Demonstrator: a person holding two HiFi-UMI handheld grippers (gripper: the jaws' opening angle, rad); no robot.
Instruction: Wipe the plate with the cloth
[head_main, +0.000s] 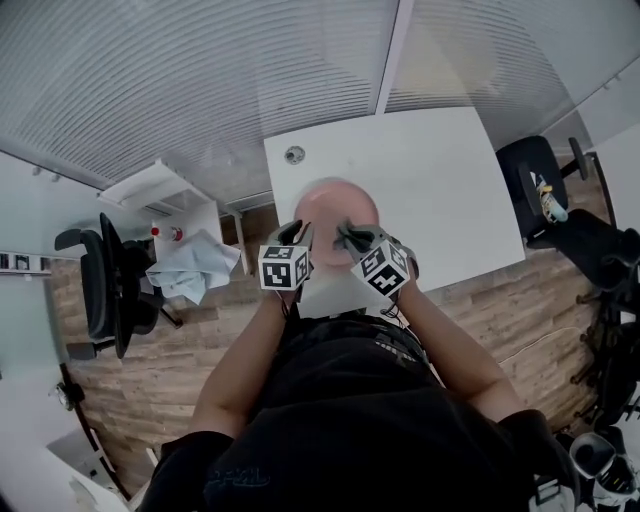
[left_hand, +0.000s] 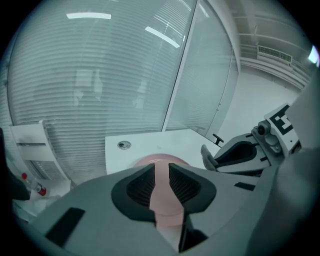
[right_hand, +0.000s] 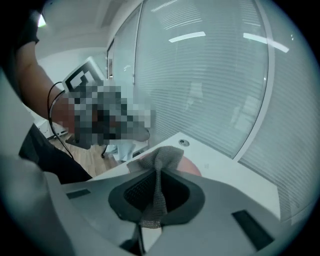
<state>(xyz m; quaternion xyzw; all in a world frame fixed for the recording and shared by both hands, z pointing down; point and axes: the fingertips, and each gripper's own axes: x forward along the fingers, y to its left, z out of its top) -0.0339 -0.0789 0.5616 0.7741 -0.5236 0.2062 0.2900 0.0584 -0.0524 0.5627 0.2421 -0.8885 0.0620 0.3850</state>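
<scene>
Cloth tight between right jaws

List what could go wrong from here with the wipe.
The cloth is pinched as a narrow strip in the right gripper, with little bunched past the jaws: the hard tips may scrape the plate. The left gripper is open and holds nothing, so the plate could slide on the table when wiped.

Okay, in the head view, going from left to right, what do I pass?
black office chair → pale blue bundle → left gripper → right gripper → second black chair
</scene>
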